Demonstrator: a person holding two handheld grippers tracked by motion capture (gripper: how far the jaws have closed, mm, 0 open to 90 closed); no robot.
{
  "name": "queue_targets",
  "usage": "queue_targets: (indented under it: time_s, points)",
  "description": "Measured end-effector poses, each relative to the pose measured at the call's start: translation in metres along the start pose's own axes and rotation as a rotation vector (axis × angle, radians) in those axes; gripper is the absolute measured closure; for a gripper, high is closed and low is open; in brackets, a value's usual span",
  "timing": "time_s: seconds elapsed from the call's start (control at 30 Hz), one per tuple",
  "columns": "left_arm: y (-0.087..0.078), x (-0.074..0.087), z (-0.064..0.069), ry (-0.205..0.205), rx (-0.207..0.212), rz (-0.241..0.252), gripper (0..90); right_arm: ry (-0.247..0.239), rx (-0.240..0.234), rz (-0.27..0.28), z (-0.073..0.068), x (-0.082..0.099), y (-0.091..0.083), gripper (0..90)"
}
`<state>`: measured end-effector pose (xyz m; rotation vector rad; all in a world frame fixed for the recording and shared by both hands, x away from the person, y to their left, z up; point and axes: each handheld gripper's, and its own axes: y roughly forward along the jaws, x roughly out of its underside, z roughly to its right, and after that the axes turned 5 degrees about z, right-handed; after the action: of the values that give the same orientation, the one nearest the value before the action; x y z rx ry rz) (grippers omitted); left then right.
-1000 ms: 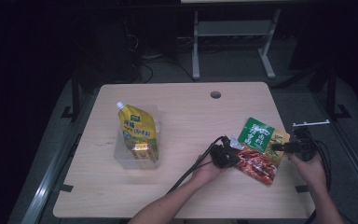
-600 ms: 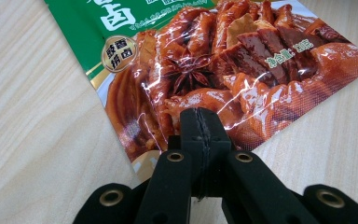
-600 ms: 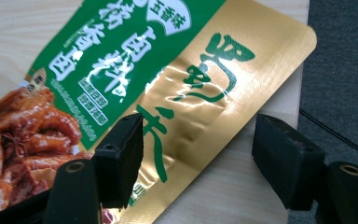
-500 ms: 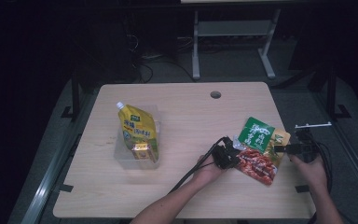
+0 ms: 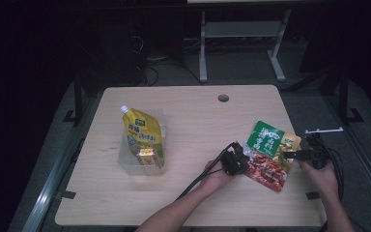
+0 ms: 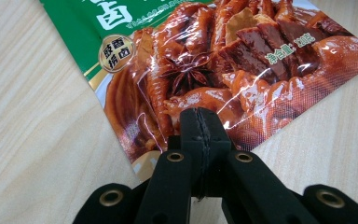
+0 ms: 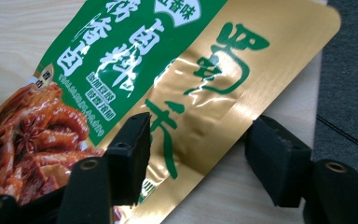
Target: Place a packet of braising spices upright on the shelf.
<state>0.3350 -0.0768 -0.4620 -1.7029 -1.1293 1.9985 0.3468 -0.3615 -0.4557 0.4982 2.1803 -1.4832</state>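
Two grippers are engaged with one snack pouch point(image 5: 269, 153) lying at the table's point(image 5: 193, 121) near right edge. Its near left edge is clenched flat by the left gripper point(image 6: 199, 135). The right gripper's point(image 7: 196, 154) jaws have just been closing — gold corner between them, unpinched — so a two-handed hold appears imminent.

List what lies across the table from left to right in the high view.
Clear tub holding the yellow spouted pouch → left tongs → green and red food packet → right tongs.
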Motion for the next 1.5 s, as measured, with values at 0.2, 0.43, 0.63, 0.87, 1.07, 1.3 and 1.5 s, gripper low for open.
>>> queue_targets:
  time_s: [0.2, 0.43, 0.63, 0.87, 1.07, 1.3, 1.5]
  points:
    - [0.000, 0.000, -0.001, -0.006, 0.009, -0.003, 89.6, -0.026, -0.050, -0.010, -0.006, -0.001, 0.000, 47.5]
    - [0.001, 0.000, -0.001, 0.002, 0.008, -0.003, 89.6, -0.044, -0.095, -0.021, -0.011, -0.004, 0.001, 56.4]
    - [0.001, 0.000, -0.001, 0.001, 0.006, -0.005, 89.6, -0.025, -0.090, -0.045, -0.012, -0.005, 0.006, 61.2]
    - [0.001, 0.000, -0.001, -0.001, 0.007, -0.002, 89.5, -0.025, -0.129, -0.063, -0.011, -0.004, 0.011, 68.2]
    - [0.001, 0.000, -0.001, -0.001, 0.006, -0.003, 89.5, -0.025, -0.162, -0.088, -0.015, -0.006, 0.016, 75.6]
    - [0.000, 0.000, -0.001, 0.001, 0.007, -0.004, 88.3, -0.009, -0.190, -0.093, -0.017, -0.006, 0.019, 85.1]
    - [-0.005, 0.001, -0.002, -0.030, 0.026, 0.010, 77.0, -0.073, -0.201, -0.063, -0.025, -0.009, 0.009, 90.0]
